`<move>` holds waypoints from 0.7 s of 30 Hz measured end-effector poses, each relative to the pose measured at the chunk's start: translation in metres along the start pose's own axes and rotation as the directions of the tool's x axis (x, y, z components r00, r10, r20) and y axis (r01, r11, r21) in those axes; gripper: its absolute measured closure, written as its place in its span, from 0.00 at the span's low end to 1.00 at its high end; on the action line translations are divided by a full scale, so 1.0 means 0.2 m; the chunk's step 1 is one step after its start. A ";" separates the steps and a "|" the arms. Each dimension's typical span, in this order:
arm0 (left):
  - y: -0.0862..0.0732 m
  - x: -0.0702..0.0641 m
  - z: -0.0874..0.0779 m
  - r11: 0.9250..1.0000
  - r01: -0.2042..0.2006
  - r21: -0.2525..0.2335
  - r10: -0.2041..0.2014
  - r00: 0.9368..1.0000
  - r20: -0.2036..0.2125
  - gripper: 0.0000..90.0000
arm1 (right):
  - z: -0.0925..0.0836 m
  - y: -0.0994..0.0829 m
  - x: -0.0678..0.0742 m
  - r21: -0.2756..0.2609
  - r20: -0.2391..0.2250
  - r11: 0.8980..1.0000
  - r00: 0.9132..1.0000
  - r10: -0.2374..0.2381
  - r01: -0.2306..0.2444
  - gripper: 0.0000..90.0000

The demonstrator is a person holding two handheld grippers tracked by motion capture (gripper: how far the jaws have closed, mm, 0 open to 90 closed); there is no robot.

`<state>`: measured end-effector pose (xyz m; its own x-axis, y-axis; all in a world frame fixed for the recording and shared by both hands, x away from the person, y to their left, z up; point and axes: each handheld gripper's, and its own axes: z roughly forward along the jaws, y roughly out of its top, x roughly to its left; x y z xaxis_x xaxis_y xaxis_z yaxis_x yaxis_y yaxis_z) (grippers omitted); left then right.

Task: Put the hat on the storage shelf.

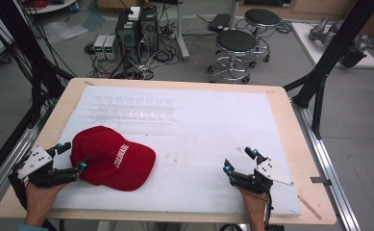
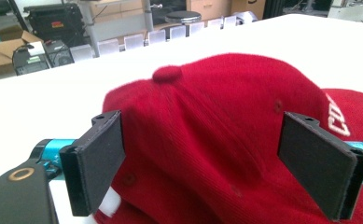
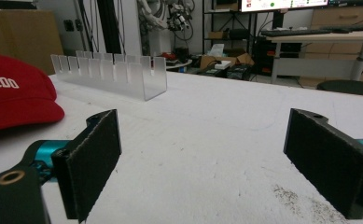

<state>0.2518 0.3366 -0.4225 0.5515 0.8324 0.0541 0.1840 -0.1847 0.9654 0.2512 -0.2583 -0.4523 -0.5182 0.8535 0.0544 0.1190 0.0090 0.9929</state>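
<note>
Clear slotted rack (image 1: pixel 134 109) near the desk's far edge holds nothing. Red cap (image 1: pixel 112 158) sits near the front-left corner, brim aimed toward the right edge. Your left gripper (image 1: pixel 73 155) straddles its crown, jaws apart; right gripper (image 1: pixel 239 160) jaws apart too.

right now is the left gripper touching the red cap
Cannot tell. In the left gripper view the left gripper has its jaws wide open around the back of the red cap, but no clear contact or gap shows. The high view is too coarse.
</note>
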 end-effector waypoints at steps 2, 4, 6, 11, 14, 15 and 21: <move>0.02 0.02 -0.01 1.000 -0.006 0.000 0.006 1.000 0.010 0.17 | 0.00 0.00 0.00 0.002 0.000 1.000 1.000 -0.001 0.001 0.11; 0.05 0.04 -0.01 1.000 -0.016 0.010 0.016 1.000 0.023 0.17 | 0.00 0.00 0.00 0.003 0.001 1.000 1.000 -0.002 0.002 0.11; 0.07 0.06 -0.01 1.000 -0.027 0.015 0.026 0.999 0.036 0.17 | 0.00 0.00 0.00 0.003 0.001 1.000 1.000 -0.002 0.002 0.11; 0.12 0.10 0.00 0.999 -0.044 0.032 0.042 0.998 0.054 0.17 | 0.00 0.00 0.00 0.002 0.004 1.000 1.000 -0.004 0.004 0.11; 0.15 0.12 0.01 0.998 -0.053 0.041 0.050 0.997 0.062 0.17 | 0.00 0.00 0.00 0.002 0.004 1.000 1.000 -0.006 0.006 0.11; 0.15 0.12 0.01 0.997 -0.056 0.043 0.053 0.996 0.064 0.17 | 0.00 0.00 0.00 0.002 0.004 1.000 1.000 -0.006 0.006 0.11; 0.21 0.16 0.01 0.996 -0.070 0.064 0.064 0.993 0.095 0.17 | 0.00 0.00 0.00 0.002 0.004 1.000 1.000 -0.004 0.004 0.11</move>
<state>0.2800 0.3548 -0.3810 0.6371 0.7654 0.0909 0.1966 -0.2754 0.9410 0.2514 -0.2575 -0.4523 -0.5149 0.8558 0.0498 0.1182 0.0134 0.9929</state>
